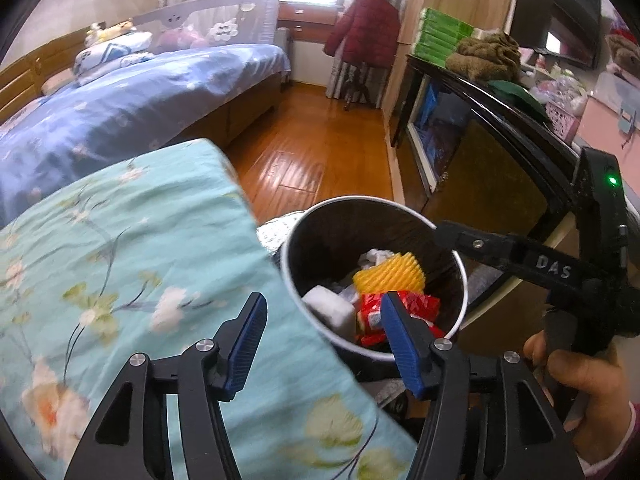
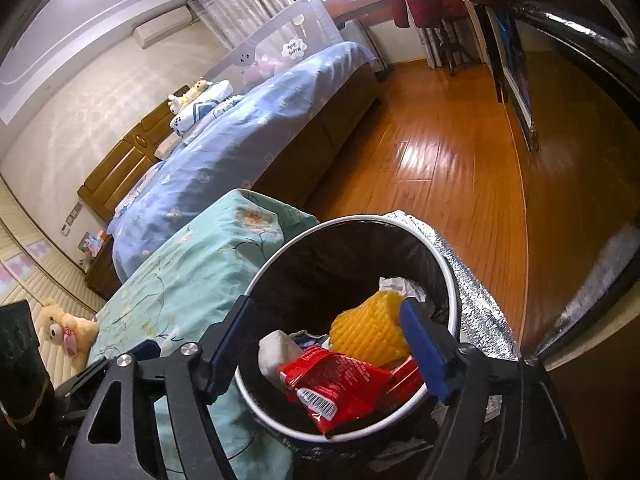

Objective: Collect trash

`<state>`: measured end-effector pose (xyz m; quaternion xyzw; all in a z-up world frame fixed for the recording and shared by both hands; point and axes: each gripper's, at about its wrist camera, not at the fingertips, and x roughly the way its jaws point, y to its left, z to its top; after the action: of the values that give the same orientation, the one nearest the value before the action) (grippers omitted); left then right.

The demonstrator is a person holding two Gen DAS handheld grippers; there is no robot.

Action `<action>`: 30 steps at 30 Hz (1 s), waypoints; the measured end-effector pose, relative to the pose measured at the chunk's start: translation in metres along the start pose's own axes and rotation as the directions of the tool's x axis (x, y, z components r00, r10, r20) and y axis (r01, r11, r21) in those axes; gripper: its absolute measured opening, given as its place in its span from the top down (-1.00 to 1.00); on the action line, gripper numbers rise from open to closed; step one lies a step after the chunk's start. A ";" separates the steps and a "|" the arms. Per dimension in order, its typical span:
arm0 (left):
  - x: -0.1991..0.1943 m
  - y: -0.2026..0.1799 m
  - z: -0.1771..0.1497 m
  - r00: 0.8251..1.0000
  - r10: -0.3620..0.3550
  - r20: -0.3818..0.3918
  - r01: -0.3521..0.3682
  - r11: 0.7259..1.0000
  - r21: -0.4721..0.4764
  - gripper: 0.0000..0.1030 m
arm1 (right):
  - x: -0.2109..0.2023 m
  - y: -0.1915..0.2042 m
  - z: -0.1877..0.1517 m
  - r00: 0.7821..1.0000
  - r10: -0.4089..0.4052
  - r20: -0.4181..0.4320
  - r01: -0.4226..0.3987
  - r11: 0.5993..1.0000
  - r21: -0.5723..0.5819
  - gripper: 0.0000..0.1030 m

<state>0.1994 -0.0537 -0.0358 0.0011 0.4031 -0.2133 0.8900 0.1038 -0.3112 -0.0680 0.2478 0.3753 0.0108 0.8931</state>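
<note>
- The trash bin (image 1: pixel 374 276) stands on the wooden floor (image 1: pixel 312 148), just beside the corner of a bed with a teal flowered cover (image 1: pixel 132 264). It is round, with a pale rim and a dark liner.
- Inside the bin lie a red wrapper (image 2: pixel 340 384) with a barcode, a yellow foam net (image 2: pixel 370 330), a white block (image 2: pixel 276 354) and crumpled white paper (image 2: pixel 394 284).
- The left tool (image 1: pixel 324 340) hangs over the near rim of the bin. Its blue-padded jaws stand apart with nothing between them; one jaw is over the bed cover, the other over the red wrapper.
- The right tool (image 2: pixel 326 344) points down into the bin. Its jaws stand wide and grip nothing; the trash lies below the gap.
- In the left wrist view a hand (image 1: pixel 580 376) holds the right tool's handle at the right edge.
- A silver foil sheet (image 2: pixel 476 280) lies beside the bin.
- Farther off stand a bed with a blue cover (image 1: pixel 132 108) and a dark cabinet (image 1: pixel 480 148).
</note>
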 end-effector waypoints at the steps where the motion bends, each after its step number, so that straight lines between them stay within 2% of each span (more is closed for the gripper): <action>1: -0.006 0.004 -0.005 1.000 0.007 0.007 -0.007 1.000 -0.015 -0.14 | -0.002 0.002 -0.002 1.000 -0.001 0.005 0.001 1.000 0.000 -0.52; 5: -0.035 0.021 -0.025 0.998 0.036 0.061 -0.031 0.996 -0.078 -0.14 | -0.015 0.019 -0.016 0.999 -0.008 0.038 0.009 1.000 -0.028 -0.55; 12: -0.077 0.045 -0.055 0.988 0.096 0.119 -0.078 0.986 -0.148 -0.18 | -0.030 0.061 -0.043 0.995 0.033 0.090 -0.025 0.996 -0.084 -0.77; 21: -0.124 0.063 -0.094 0.971 0.172 0.166 -0.138 0.970 -0.201 -0.24 | -0.034 0.110 -0.069 0.991 0.054 0.120 -0.028 0.978 -0.208 -0.83; 27: -0.153 0.070 -0.100 0.944 0.233 0.234 -0.181 0.958 -0.224 -0.36 | -0.046 0.136 -0.068 0.981 0.075 0.177 -0.020 0.956 -0.292 -0.86; 30: -0.172 0.072 -0.103 0.920 0.266 0.287 -0.203 0.951 -0.232 -0.37 | -0.055 0.152 -0.064 0.968 0.082 0.236 0.004 0.939 -0.343 -0.95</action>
<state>0.0525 0.0944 0.0059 -0.0730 0.2719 -0.0609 0.9576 0.0467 -0.1612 -0.0005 0.0964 0.2486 0.0624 0.9618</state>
